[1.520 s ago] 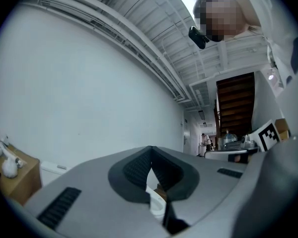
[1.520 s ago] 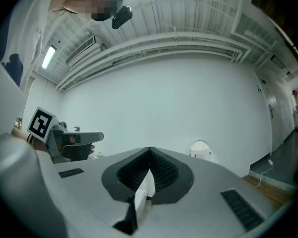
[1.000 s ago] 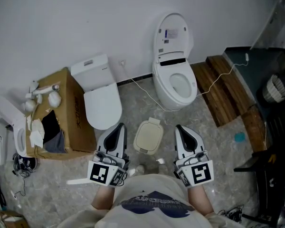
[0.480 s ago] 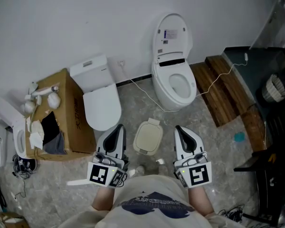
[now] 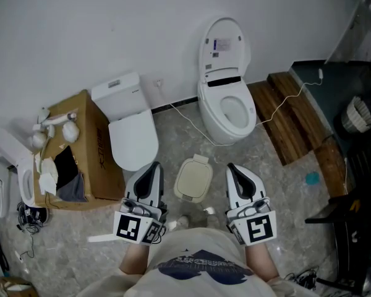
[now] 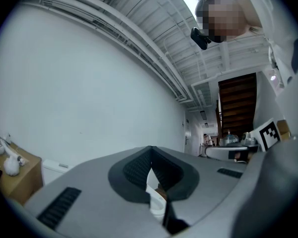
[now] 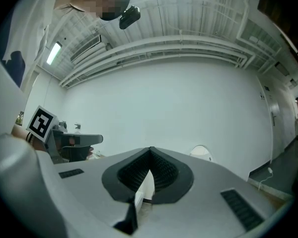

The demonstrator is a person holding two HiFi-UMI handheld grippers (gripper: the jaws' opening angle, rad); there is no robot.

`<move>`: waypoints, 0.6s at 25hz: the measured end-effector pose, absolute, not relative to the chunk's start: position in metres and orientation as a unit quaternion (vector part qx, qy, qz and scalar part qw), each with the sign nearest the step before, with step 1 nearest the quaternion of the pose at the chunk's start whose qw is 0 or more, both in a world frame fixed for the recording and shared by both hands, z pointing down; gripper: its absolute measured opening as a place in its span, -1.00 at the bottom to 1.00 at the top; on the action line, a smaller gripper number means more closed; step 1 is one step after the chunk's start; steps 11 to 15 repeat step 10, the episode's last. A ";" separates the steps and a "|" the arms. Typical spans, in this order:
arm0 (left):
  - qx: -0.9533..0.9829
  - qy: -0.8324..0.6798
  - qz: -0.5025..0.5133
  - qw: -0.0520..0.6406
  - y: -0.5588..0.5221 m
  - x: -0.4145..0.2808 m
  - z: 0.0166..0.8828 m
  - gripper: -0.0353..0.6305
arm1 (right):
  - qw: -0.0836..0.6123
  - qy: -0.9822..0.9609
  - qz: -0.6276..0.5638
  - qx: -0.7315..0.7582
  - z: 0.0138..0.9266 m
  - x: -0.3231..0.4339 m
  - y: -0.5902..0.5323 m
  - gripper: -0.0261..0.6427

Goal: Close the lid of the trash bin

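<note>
A small beige trash bin (image 5: 193, 178) stands on the stone floor between my two grippers, and its lid lies flat on top. My left gripper (image 5: 155, 165) hangs to the bin's left, shut and empty. To the bin's right my right gripper (image 5: 232, 166) is also shut, with nothing in it. Neither one touches the bin. In the left gripper view the left gripper (image 6: 151, 148) points at a white wall with its jaws together. The right gripper (image 7: 150, 149) shows the same in its own view. The bin is hidden in both gripper views.
A white toilet (image 5: 132, 132) with its lid down stands behind the bin at left, beside a cardboard box (image 5: 86, 144) of odds and ends. Another toilet (image 5: 227, 101) with its lid up is at back right, a white cable (image 5: 278, 110) trailing from it. Wooden planks (image 5: 294, 119) and dark furniture (image 5: 352, 184) fill the right.
</note>
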State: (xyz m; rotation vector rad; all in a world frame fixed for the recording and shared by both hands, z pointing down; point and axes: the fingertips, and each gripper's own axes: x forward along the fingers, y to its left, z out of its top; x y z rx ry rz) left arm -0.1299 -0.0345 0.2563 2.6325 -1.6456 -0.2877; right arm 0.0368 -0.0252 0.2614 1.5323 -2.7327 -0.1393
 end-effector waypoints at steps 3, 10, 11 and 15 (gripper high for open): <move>0.844 -0.529 -0.093 0.010 -0.034 -0.130 0.255 -0.90 | 0.001 -0.873 -0.045 0.486 0.260 0.036 -0.024 -0.90; 0.842 -0.531 -0.093 0.010 -0.032 -0.129 0.255 -0.90 | 0.001 -0.874 -0.047 0.484 0.258 0.037 -0.022 -0.90; 0.842 -0.531 -0.093 0.010 -0.032 -0.129 0.255 -0.90 | 0.001 -0.874 -0.047 0.484 0.258 0.037 -0.022 -0.90; 0.842 -0.531 -0.093 0.010 -0.032 -0.129 0.255 -0.90 | 0.001 -0.874 -0.047 0.484 0.258 0.037 -0.022 -0.90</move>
